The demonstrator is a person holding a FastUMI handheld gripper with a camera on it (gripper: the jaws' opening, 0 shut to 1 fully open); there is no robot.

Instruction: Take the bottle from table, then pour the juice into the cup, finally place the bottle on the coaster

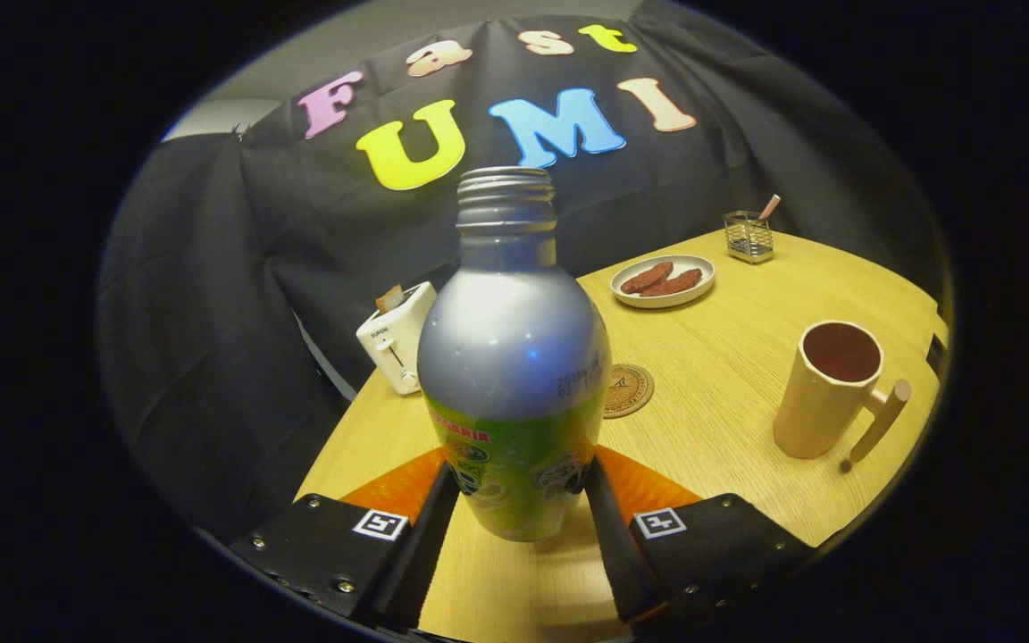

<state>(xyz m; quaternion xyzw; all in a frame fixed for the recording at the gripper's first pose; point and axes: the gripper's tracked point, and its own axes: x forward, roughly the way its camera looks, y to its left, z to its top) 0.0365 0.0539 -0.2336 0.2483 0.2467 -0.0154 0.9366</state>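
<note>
silver-and-green bottle [513,375], uncapped, upright at frame centre, clamped between both fingers of the gripper [519,496]. coaster [629,390] just behind; cup [827,388] at right.

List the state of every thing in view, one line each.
bottle: upright, uncapped, held between the fingers
claw: shut on the bottle
cup: upright, beyond the fingers, dark inside
coaster: flat, bare, behind the bottle
plate: holds two brown pieces
toaster: a slice sticks out
</note>
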